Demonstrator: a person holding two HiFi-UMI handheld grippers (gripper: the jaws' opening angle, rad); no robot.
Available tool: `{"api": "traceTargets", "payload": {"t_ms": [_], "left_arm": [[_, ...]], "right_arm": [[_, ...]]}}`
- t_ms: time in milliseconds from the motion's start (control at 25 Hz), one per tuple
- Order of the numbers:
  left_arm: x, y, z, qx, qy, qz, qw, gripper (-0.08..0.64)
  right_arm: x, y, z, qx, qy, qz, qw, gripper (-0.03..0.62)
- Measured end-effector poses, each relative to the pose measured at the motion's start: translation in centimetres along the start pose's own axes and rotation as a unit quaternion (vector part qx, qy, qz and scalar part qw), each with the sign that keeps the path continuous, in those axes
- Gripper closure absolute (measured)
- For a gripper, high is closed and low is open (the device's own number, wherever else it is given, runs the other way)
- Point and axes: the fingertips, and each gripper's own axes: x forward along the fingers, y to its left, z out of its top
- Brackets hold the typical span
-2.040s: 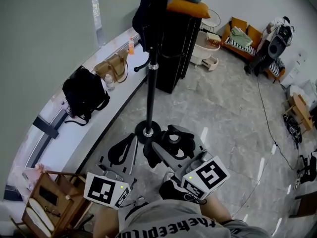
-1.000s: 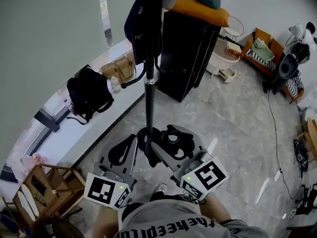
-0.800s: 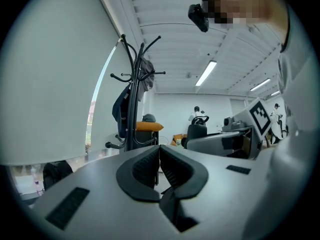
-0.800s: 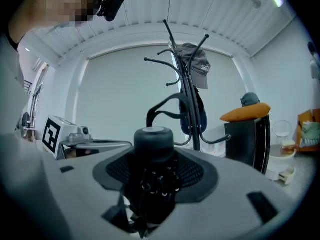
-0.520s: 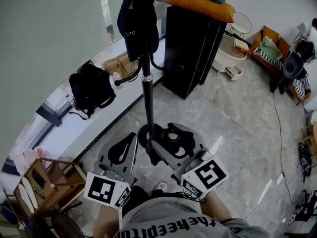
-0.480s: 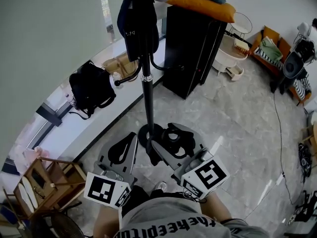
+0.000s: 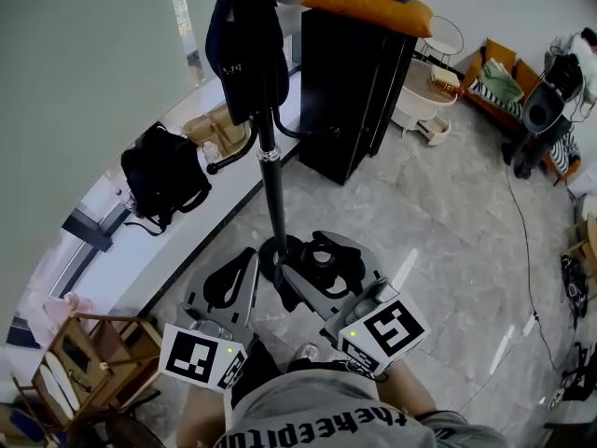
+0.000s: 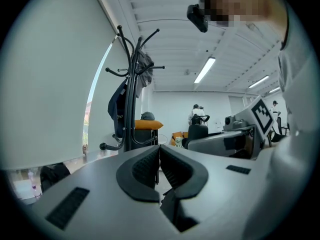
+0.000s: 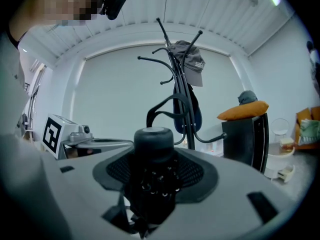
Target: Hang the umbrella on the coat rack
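The black coat rack stands just ahead on a round base; a dark bag hangs from its hooks. In the right gripper view the coat rack also carries a grey cap. My right gripper is shut on a folded black umbrella, whose round end cap points at the rack, and its strap loop stands up behind the cap. My left gripper sits beside it, shut with nothing held; its pads meet.
A black cabinet topped by an orange cushion stands right of the rack. A black backpack and a tan bag rest on the white ledge at left. A wooden stand is near left; a cable crosses the floor.
Both grippers keep the same pose. The head view has tilted up and the rack now stands slightly further left, with more of its top hooks showing.
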Motion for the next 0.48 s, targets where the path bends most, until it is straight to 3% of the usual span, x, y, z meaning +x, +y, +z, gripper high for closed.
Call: {"api": "traceTargets", "payload": {"t_ms": [480], "left_arm": [[1.3,6.4,0.3,-0.01,0.001,-0.035,0.9993,0.545]], "right_arm": [[6.0,0.1,0.6,0.003,0.008,-0.039,0.999,0.347]]}}
